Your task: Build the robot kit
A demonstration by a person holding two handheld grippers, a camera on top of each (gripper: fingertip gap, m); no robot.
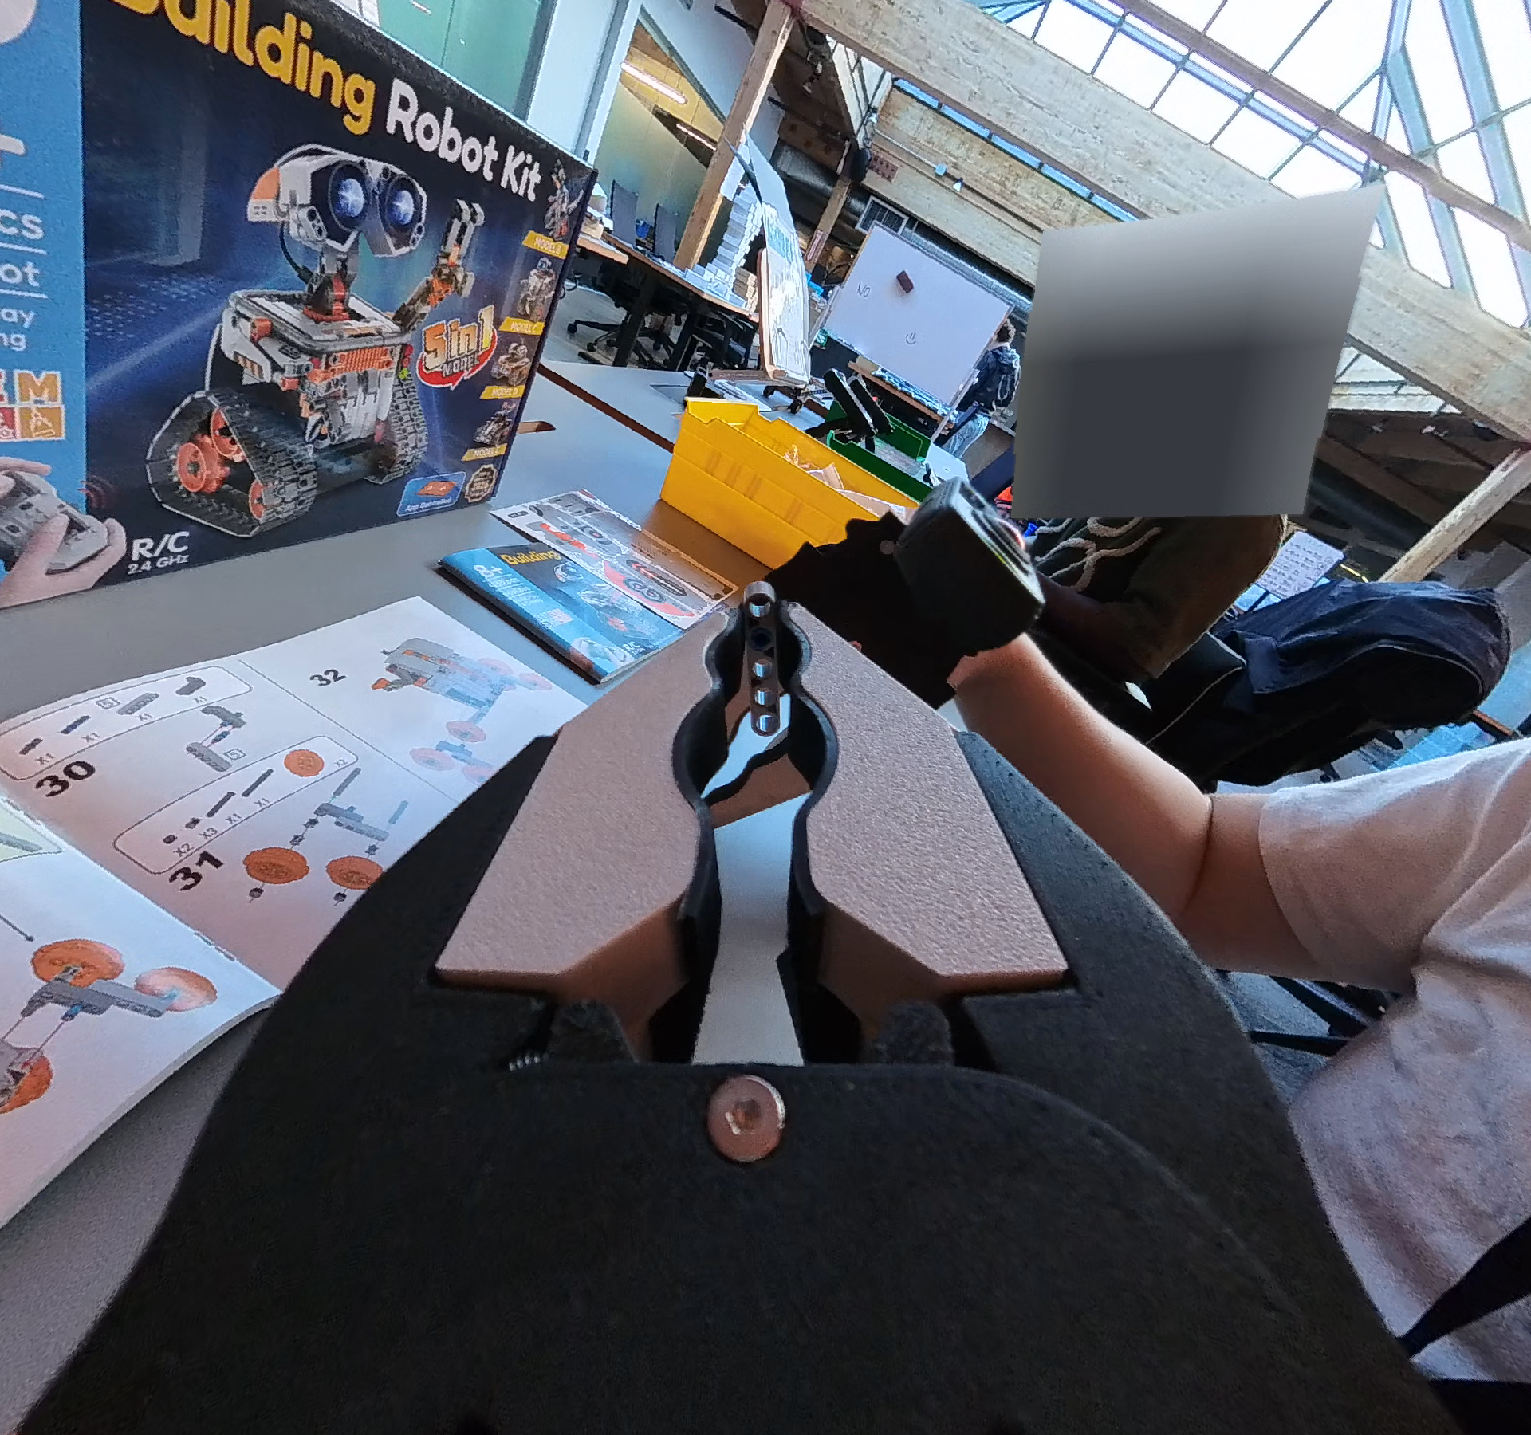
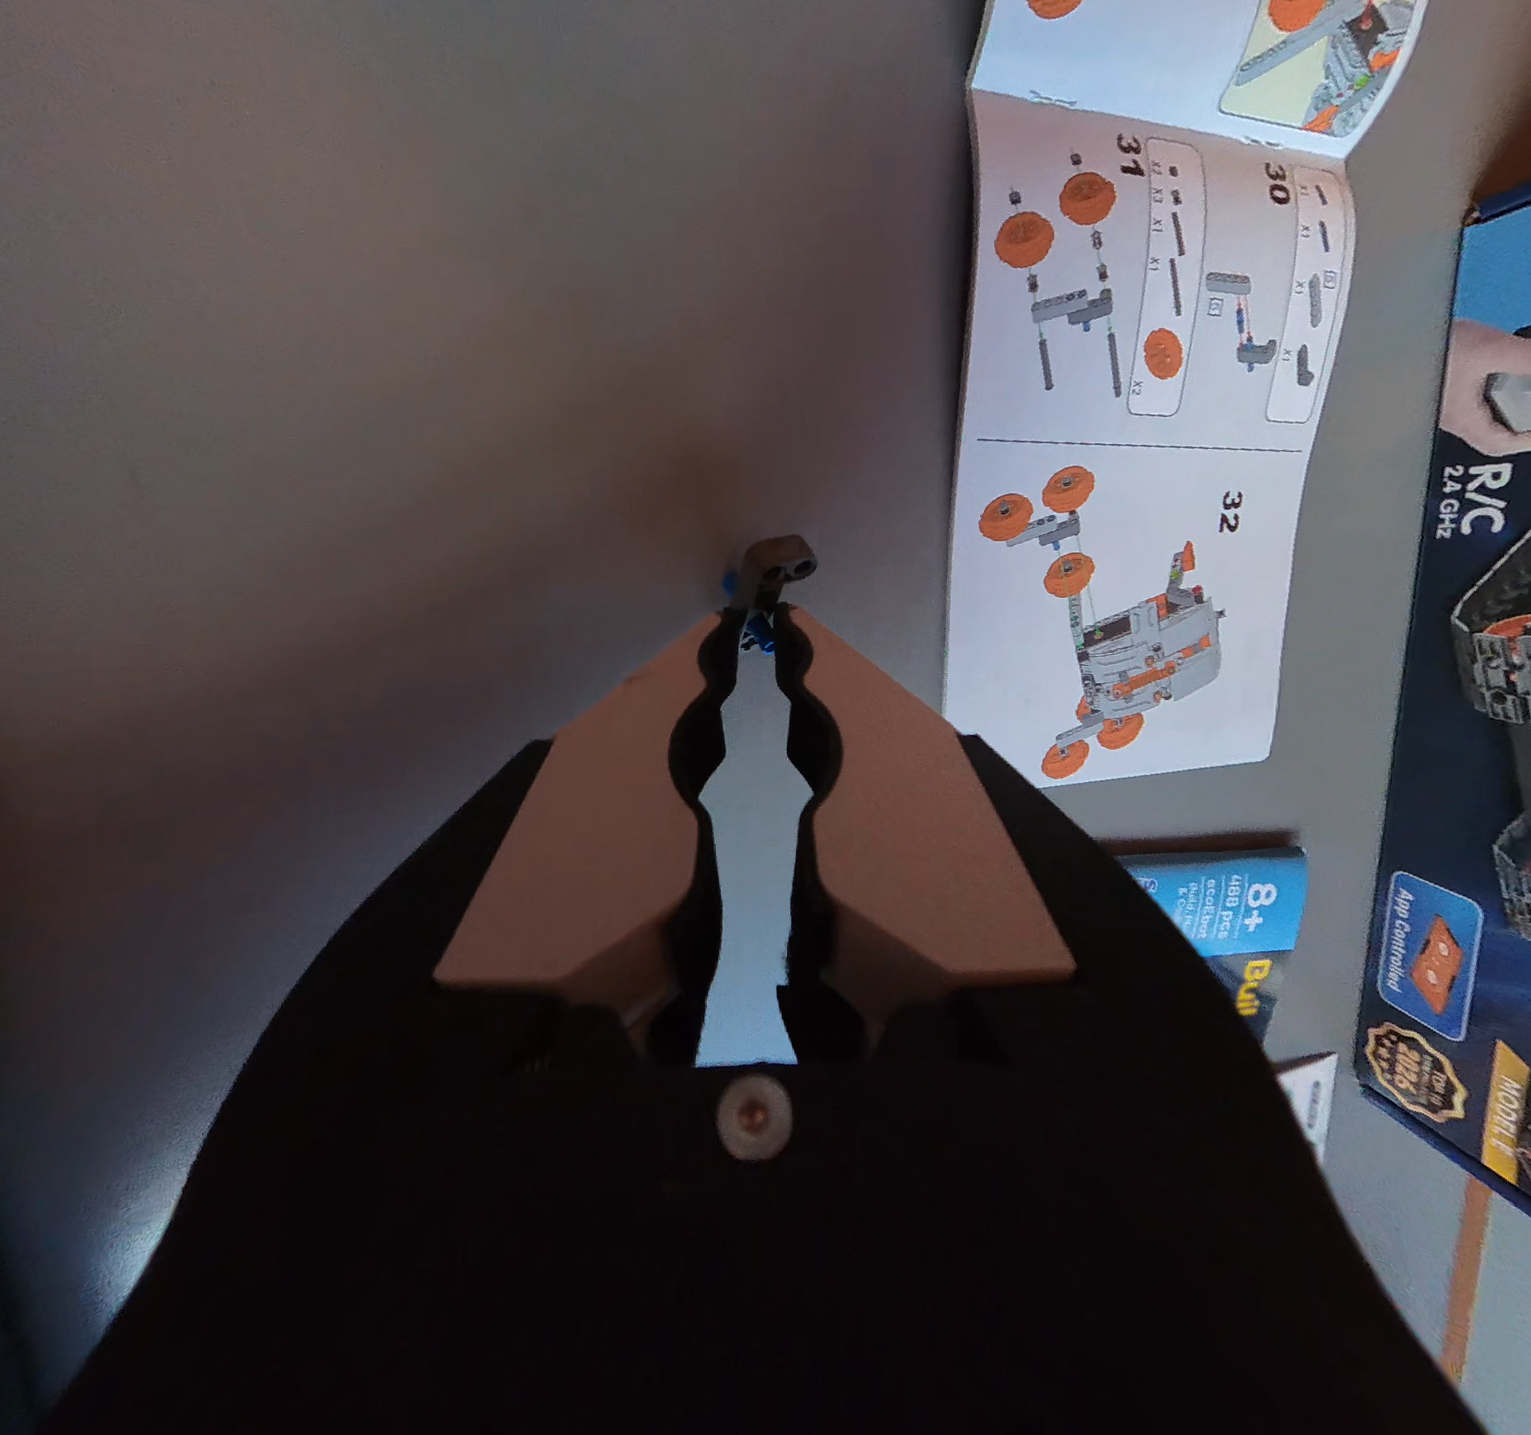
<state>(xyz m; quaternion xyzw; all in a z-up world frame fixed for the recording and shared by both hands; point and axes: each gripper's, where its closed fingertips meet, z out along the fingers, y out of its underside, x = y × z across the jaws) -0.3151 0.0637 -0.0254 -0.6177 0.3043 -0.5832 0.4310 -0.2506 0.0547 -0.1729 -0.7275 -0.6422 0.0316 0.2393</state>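
Note:
My left gripper (image 1: 758, 617) is shut on a grey beam with a row of holes (image 1: 760, 670), held upright above the grey table (image 1: 331, 592). Just beyond its tips is the other gripper (image 1: 965, 559), held in a black-gloved hand. My right gripper (image 2: 755, 618) is shut on a small blue pin (image 2: 758, 635) joined to a grey angled piece (image 2: 777, 559), which sticks out past the tips over the grey table (image 2: 414, 318). An open instruction booklet lies to the left in the left wrist view (image 1: 273, 782) and to the right in the right wrist view (image 2: 1160, 401).
A large kit box (image 1: 315, 302) stands at the back left and shows at the right edge of the right wrist view (image 2: 1458, 733). A closed booklet (image 1: 572, 608) and a sheet lie by a yellow bin (image 1: 762, 484). A person's arm in a white sleeve (image 1: 1243, 882) is at right. The gap from one gripper's tips to the other's is roughly 15 cm.

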